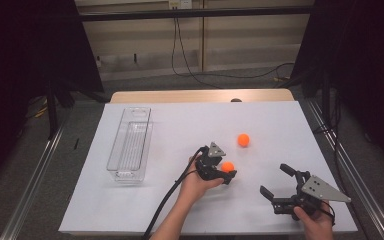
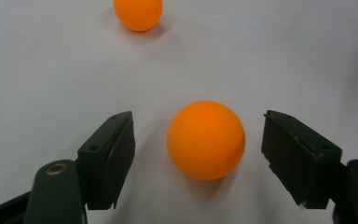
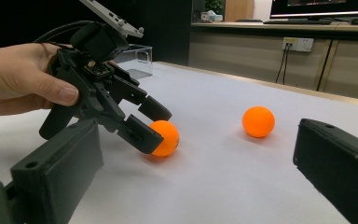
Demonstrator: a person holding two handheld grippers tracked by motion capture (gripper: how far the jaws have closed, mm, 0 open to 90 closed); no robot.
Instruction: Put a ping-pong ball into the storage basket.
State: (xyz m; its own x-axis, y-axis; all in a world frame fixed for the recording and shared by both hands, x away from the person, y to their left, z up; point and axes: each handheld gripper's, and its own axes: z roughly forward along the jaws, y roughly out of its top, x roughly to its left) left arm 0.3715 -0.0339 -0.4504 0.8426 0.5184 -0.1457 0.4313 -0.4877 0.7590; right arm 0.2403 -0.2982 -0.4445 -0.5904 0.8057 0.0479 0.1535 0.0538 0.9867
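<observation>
An orange ball rests on the white table sheet between the jaws of my left gripper, with a gap showing on each side of it. From above, that gripper brackets the ball near the table's middle. A second orange ball lies free a little farther back and right. My right gripper stands open near the front right with nothing between its fingers. Its own view looks across at the left gripper and both balls.
A clear plastic bin stands lengthwise on the left side of the table. The front edge of the table runs just below both hands. Dark curtains and metal rails flank the table; cables cross the floor behind it.
</observation>
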